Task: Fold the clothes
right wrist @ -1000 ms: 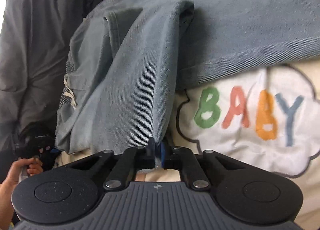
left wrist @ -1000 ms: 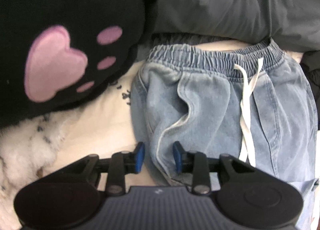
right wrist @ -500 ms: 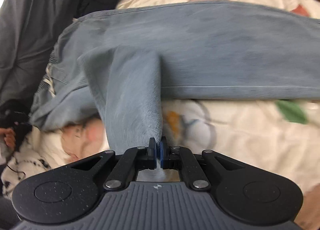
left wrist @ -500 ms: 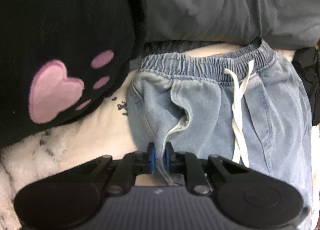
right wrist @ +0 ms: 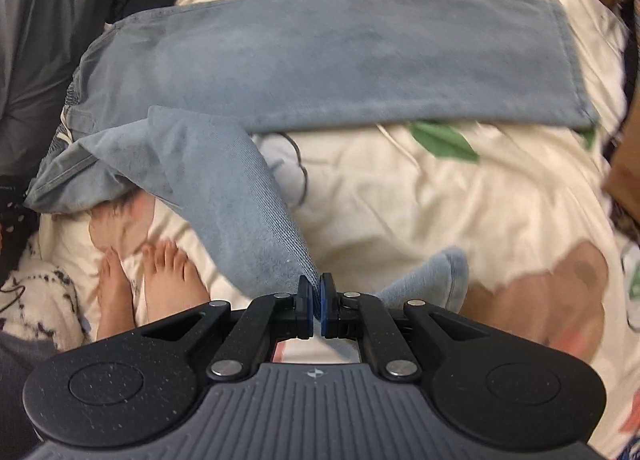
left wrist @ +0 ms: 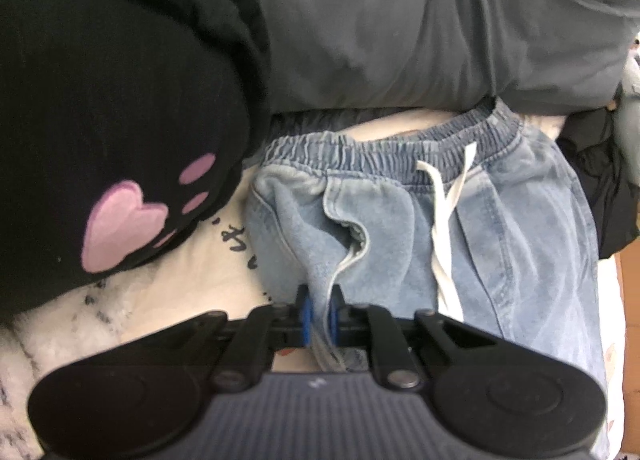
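Both grippers are pinched tight on the soft, floppy jeans (right wrist: 328, 59) spread on the bed (right wrist: 440, 211): the left gripper (left wrist: 319, 318) near the waistband at twelve o'clock, the right gripper (right wrist: 316, 306) holding a drooping leg hem.

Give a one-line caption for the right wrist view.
Right gripper pinches one leg of the jeans, lifting it above the bedspread.
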### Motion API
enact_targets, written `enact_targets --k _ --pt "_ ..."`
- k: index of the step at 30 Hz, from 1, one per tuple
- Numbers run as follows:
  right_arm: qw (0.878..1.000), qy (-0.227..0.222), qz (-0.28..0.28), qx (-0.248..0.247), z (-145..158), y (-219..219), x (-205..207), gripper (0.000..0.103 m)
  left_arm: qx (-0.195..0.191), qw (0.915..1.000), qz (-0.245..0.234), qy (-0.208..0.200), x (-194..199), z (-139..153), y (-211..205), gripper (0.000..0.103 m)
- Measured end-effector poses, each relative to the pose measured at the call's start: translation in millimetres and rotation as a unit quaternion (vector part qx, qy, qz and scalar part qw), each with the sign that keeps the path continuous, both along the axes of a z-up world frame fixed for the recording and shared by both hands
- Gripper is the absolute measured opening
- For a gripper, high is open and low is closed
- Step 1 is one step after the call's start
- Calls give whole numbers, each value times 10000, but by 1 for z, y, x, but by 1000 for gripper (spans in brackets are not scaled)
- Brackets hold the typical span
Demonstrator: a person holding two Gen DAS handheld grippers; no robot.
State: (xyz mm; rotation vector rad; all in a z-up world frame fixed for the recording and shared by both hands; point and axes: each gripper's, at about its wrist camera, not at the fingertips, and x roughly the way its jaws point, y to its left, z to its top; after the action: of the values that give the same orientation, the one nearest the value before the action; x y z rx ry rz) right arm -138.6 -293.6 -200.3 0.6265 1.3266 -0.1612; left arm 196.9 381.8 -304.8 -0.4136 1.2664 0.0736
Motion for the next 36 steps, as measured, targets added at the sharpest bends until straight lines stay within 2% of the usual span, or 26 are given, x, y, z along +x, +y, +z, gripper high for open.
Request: enact_targets --k 6,8,11,17,19,21,24,33,36 --pt "9995 275 -105 104 12 -9 -36 0 -6 9999 -142 -55 -11 20 0 9" --pt "9987 424 -184 212 8 -14 -46 0 -5 9998 -196 -48 -13 21 0 9" --pt "9977 582 -261 221 -6 -18 -55 0 42 9996 -269 -12 -18 19 2 9" --pt "9954 794 -529 61 -57 -19 -52 5 185 9993 -301 137 -22 7 4 9" --pt "9950 733 -673 -79 -65 -20 -51 14 261 9989 -359 145 -22 5 3 10" --pt "9954 649 -667 -216 -63 -20 -54 29 301 9985 -429 144 -21 5 1 10" --pt "9960 524 -596 -413 -55 -19 -61 35 347 9983 -452 138 -20 5 0 11" --pt "9942 146 -382 -1000 -32 -17 -80 36 470 9982 -352 100 -24 5 1 13" --pt "9946 90 29 -1035 -36 0 -88 36 560 9981 -266 40 -25 7 5 13"
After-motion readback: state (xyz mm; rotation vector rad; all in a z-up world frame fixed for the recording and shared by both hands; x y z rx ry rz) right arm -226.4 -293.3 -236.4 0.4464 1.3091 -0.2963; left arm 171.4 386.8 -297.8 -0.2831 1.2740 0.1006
